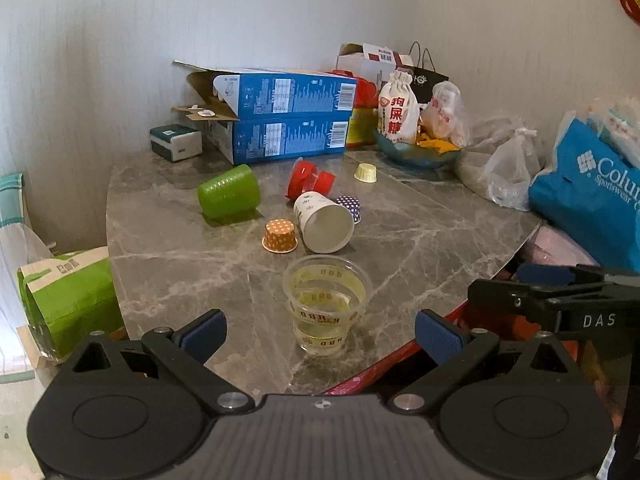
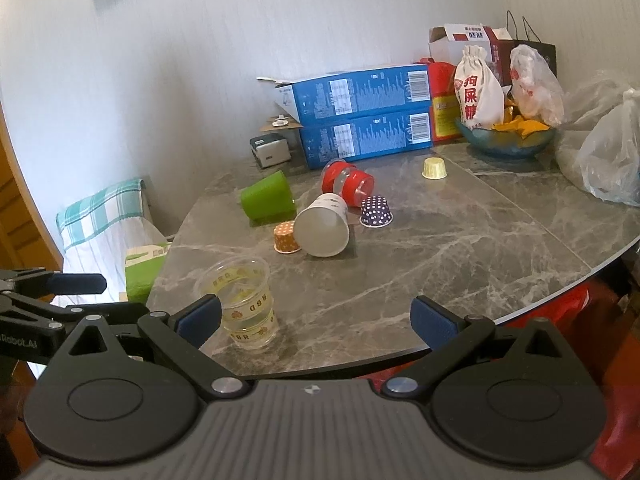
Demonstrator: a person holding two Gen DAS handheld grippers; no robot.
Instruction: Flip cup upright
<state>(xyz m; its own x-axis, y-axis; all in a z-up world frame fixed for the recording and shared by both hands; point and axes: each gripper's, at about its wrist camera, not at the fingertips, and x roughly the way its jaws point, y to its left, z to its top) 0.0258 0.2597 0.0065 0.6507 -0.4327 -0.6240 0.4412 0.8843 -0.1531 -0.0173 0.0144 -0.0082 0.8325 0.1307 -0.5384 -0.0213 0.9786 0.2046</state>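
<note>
A clear plastic cup [image 1: 326,304] with gold print stands upright near the table's front edge, also in the right wrist view [image 2: 246,304]. A white paper cup [image 1: 324,222] [image 2: 323,226] lies on its side, mouth toward me. A green cup [image 1: 229,191] [image 2: 267,199] and a red cup [image 1: 310,179] [image 2: 347,182] also lie on their sides. My left gripper [image 1: 320,336] is open, the clear cup between and just beyond its fingertips. My right gripper [image 2: 316,320] is open and empty, right of the clear cup.
Small paper cups sit upside down: orange dotted [image 1: 280,237], purple dotted [image 2: 376,211], yellow [image 2: 435,169]. Two blue boxes [image 1: 288,120], a bowl of snacks [image 2: 506,136] and plastic bags [image 2: 612,160] line the back. A blue bag [image 1: 588,204] is at right. The table edge [image 2: 560,292] curves.
</note>
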